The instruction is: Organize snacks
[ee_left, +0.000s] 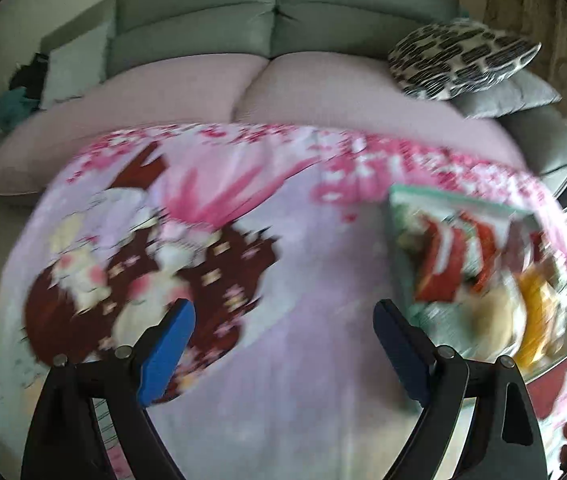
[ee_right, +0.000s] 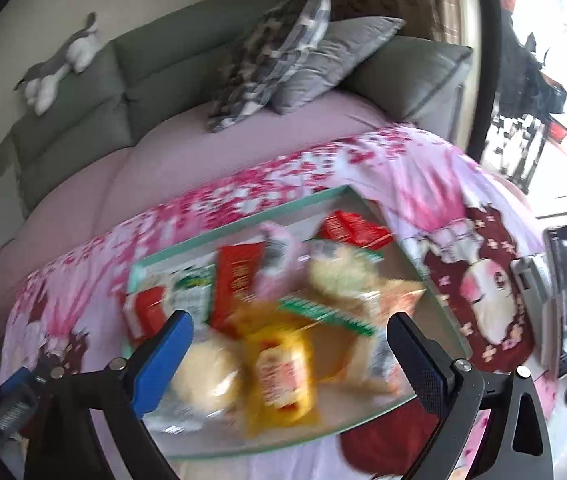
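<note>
A glass tray (ee_right: 243, 220) with a green rim lies on a pink cartoon blanket (ee_right: 463, 184). It holds several snack packets: red ones (ee_right: 239, 280), a yellow one (ee_right: 283, 368), a pale round one (ee_right: 203, 372) and a green-striped one (ee_right: 327, 312). My right gripper (ee_right: 289, 344) is open above the tray's near side, empty. My left gripper (ee_left: 283, 340) is open and empty over the blanket (ee_left: 283, 260), left of the tray (ee_left: 455, 200). The snacks (ee_left: 443, 256) show blurred at its right.
A green sofa (ee_left: 275, 28) with a pink seat cover (ee_left: 323, 96) stands behind. Patterned and grey cushions (ee_right: 283, 60) lie at its right end. A plush toy (ee_right: 63, 64) lies on the backrest. A phone on a stand (ee_right: 563, 280) is at the right.
</note>
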Action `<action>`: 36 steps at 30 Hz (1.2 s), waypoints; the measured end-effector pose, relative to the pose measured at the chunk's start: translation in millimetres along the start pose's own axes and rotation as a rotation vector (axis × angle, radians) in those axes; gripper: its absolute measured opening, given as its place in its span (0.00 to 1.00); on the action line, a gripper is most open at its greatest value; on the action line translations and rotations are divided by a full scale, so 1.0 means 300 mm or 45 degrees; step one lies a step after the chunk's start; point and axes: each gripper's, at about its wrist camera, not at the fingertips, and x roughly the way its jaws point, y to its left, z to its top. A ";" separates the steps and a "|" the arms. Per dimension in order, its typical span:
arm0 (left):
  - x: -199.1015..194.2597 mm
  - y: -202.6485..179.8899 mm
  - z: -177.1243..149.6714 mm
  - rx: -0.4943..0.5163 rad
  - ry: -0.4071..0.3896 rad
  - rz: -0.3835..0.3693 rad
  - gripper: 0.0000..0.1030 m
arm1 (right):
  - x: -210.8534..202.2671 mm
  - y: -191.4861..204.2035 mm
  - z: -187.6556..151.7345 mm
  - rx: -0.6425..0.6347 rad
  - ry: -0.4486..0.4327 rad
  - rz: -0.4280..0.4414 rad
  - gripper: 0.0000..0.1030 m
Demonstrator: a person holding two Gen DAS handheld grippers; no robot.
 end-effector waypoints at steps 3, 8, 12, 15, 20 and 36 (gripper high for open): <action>-0.008 0.037 -0.070 0.003 0.048 0.041 0.88 | -0.034 0.069 -0.062 -0.076 -0.023 0.026 1.00; -0.036 0.079 -0.169 0.008 0.086 0.071 0.88 | -0.059 0.127 -0.184 -0.143 0.015 0.056 1.00; -0.043 0.119 -0.195 -0.033 0.105 0.089 0.88 | -0.056 0.137 -0.245 -0.175 0.065 0.055 1.00; -0.052 0.140 -0.185 -0.074 0.091 0.084 0.88 | -0.052 0.139 -0.258 -0.179 0.083 0.063 1.00; -0.026 0.144 -0.178 -0.079 0.130 0.080 0.88 | -0.031 0.141 -0.263 -0.190 0.108 0.059 1.00; -0.004 0.123 -0.178 -0.065 0.197 0.011 0.88 | 0.010 0.156 -0.264 -0.196 0.128 0.066 1.00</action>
